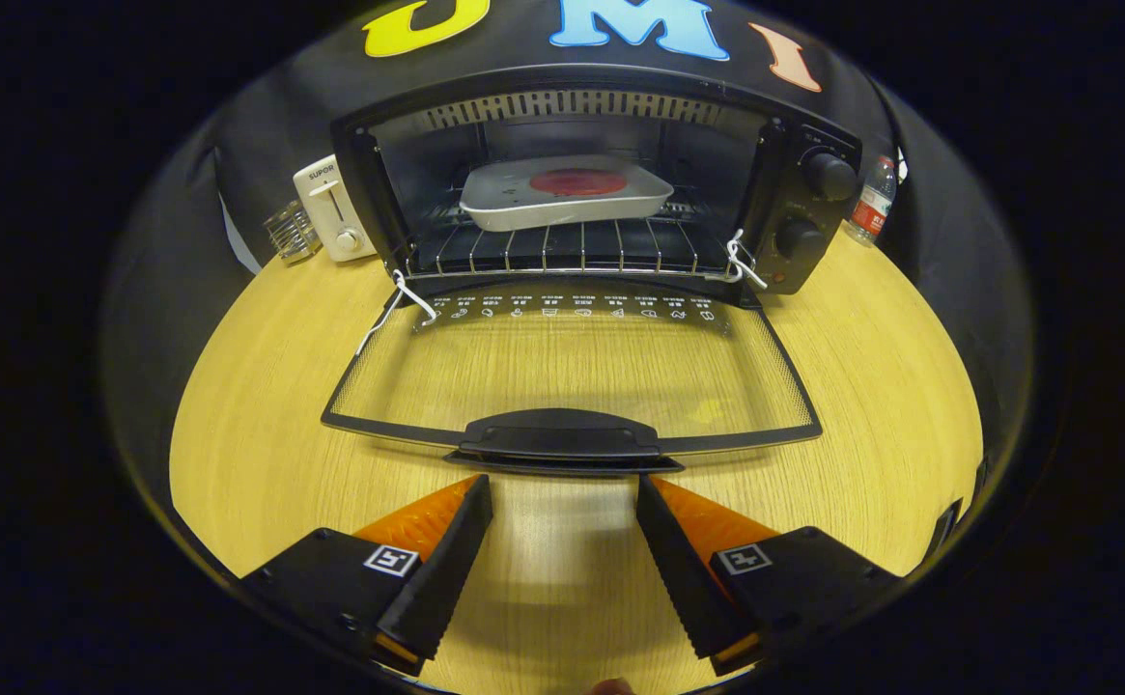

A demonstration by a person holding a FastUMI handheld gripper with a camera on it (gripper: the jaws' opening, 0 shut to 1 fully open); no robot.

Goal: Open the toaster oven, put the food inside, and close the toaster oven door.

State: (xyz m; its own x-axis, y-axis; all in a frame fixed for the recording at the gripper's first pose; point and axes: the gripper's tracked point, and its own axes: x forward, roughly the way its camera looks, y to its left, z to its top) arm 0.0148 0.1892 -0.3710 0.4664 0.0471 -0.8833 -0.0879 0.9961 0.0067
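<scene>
Tabletop [263,405]: pale wood grain, carries everything here; dark cloth wall behind it.
Toaster oven [794,261]: black box at 12 o'clock from the tool, well beyond the fingers, set toward the back of the tabletop. Cavity open and facing the camera. Two round knobs stacked on its panel at the 3 o'clock side of the cavity.
Oven door [572,372]: glass, dark-framed, swung fully down and lying flat toward the tool. Wood grain shows through the pane. Row of small printed icons along the hinge edge. White cord tied at each hinge corner.
Door handle [562,436]: dark curved bar on the door's near edge, just ahead of the fingertips, not touched.
Tool [564,497]: fingers spread wide, nothing between them but bare tabletop; tips point at 12 o'clock toward the handle, one on either side of its middle.
Wire rack [562,253]: metal bars across the cavity floor, front rail just behind the hinge.
Tray [523,208]: pale shallow dish resting on the rack, inside the cavity, roughly centred.
Food [578,182]: flat red round piece lying in the tray, inside the oven.
Toaster [332,208]: small white pop-up unit at 9 o'clock of the oven, just beside it.
Glass [292,232]: clear ribbed tumbler at 9 o'clock of the toaster, close by.
Bottle [873,203]: clear plastic, red label, at 3 o'clock of the oven, partly behind it.
</scene>
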